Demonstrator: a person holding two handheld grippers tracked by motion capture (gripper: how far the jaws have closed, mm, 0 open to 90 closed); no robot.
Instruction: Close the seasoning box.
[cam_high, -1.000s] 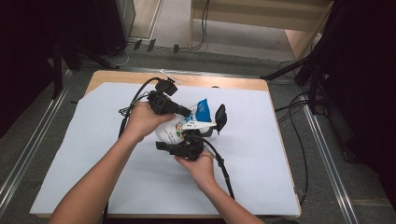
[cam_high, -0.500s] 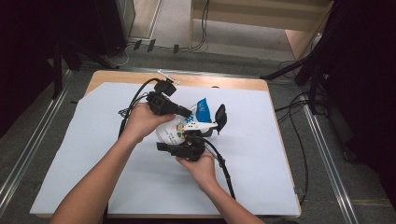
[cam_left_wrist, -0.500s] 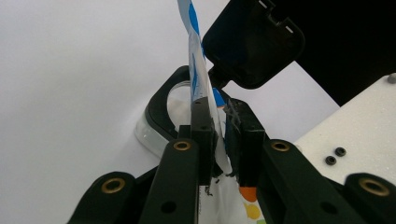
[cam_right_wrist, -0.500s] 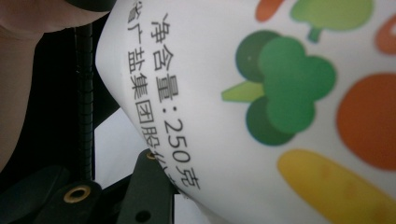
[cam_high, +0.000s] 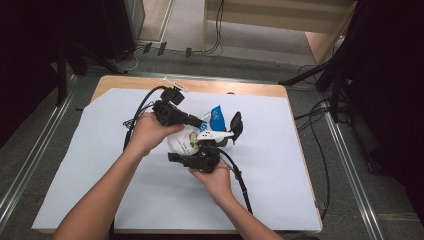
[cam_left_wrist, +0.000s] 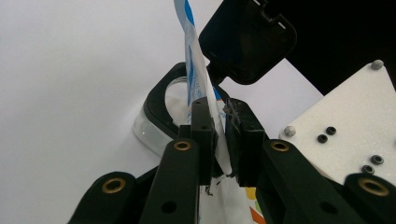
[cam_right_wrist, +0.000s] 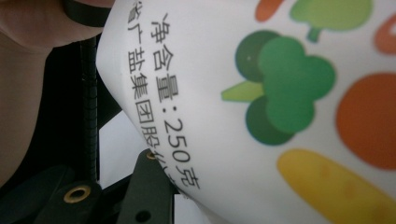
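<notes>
Left hand-held gripper (cam_left_wrist: 219, 135) nipped down to a narrow slot on the top edge of the white and blue pouch (cam_left_wrist: 198, 74), pads pressing the thin film from both sides. Jaws just eased a touch wider within the last second, film between them throughout. Same left hand-held gripper (cam_high: 200, 122) seen from the high view at the middle of the tabletop (cam_high: 280, 200), gripped by the left hand (cam_high: 147, 132), reaching across to the pouch (cam_high: 192, 140).

Right hand-held gripper (cam_high: 207, 150) just beside it, coming up from below in the right hand (cam_high: 215, 177), grey plate on top, nose against the lower body of the pouch. In the right gripper view, printed pouch face (cam_right_wrist: 280, 93) pressed very close: green broccoli, orange and yellow vegetables, black lettering down the side. One black jaw visible at the bottom edge under the film; the other hidden, so whether it pinches or merely rests there, cannot tell. Jaws part-way open, neither wide nor fully narrow.

Beyond the left jaws, a clear container with a black rim (cam_left_wrist: 161, 105) on the white sheet, its black flip lid (cam_left_wrist: 247, 39) standing open above it. Pouch top upright right beside that lid, over the container mouth.
</notes>
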